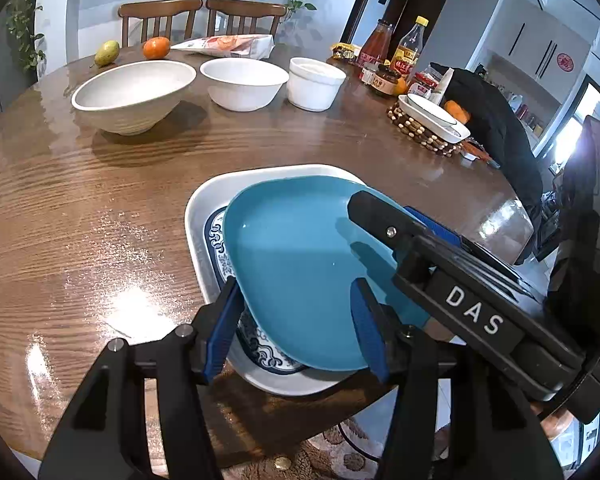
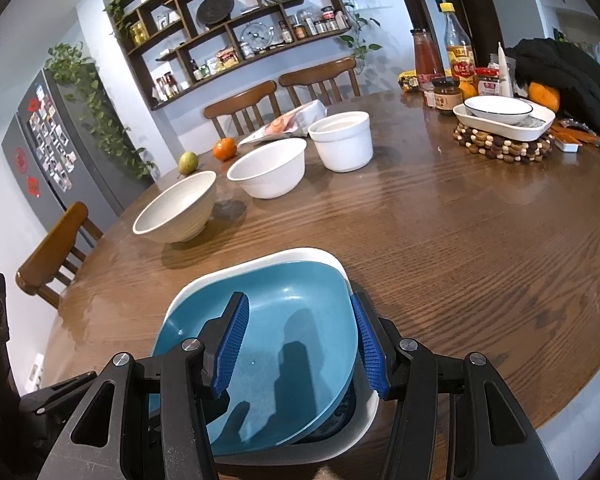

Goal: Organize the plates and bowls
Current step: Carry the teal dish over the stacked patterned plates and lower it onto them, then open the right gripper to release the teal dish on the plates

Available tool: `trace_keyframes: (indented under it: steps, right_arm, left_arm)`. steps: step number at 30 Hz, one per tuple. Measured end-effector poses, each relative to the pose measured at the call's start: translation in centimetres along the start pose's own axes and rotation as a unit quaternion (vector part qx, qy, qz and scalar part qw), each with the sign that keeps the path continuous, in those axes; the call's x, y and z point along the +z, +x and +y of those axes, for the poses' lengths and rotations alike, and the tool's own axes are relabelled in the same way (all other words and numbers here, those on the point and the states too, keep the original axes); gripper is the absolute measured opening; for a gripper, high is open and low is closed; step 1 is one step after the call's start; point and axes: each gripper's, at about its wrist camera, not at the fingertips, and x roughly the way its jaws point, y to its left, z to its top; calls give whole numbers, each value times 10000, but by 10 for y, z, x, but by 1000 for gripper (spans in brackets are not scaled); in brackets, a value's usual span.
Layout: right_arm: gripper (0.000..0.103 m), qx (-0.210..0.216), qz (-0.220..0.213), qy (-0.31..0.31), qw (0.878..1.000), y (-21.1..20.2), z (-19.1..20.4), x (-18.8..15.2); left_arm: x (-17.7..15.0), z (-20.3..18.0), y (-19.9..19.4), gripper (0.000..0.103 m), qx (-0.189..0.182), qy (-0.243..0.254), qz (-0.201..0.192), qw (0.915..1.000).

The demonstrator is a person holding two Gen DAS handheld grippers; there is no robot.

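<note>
Plate (image 1: 292,248), blue, rides tilted in the white dish (image 1: 204,216) at the near edge of the table (image 1: 80,200), its far-left corner high and the dish's patterned floor showing beneath; my left claw (image 1: 296,292) straddles one near corner, one pad outside the rim, one over the well; my right claw (image 2: 297,300) straddles the opposite side the same way; both stand partly apart, and I cannot tell whether the pads press on the rim or merely flank it. The job now, I judge, is nesting the plate flat; I should lower both sides together, keep the corners matched to the dish, and part the pads only once it sits level, then draw back clear of the rim. Big bowl (image 1: 134,94), round bowl (image 1: 244,82) and pot (image 1: 314,82) wait well apart across the table, not yet stacked.
</note>
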Motion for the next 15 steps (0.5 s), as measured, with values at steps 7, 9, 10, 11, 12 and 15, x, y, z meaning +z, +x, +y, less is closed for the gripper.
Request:
trace_keyframes:
  steps: [7,9,10,11,12,15]
  right_arm:
    - [55,23,28,15,10000,4,-1,2]
    - [55,22,22,13,10000,5,-1,2]
    - [55,29,22,17,10000,5,-1,2]
    - [55,32,23,26,10000,5,-1,2]
    - [55,46,23,39,10000,5,-1,2]
    - [55,111,26,69,9999,6,-1,2]
  left_arm:
    - [5,0,4,55,35,24,24,10000]
    - [5,0,5,57,32,33,35,10000]
    - [6,0,6,58,20,35,44,10000]
    - [6,0,6,60,9,33,48,10000]
    - [7,0,6,61,3,32,55,10000]
    - [7,-2,7,65,42,82,46,9999]
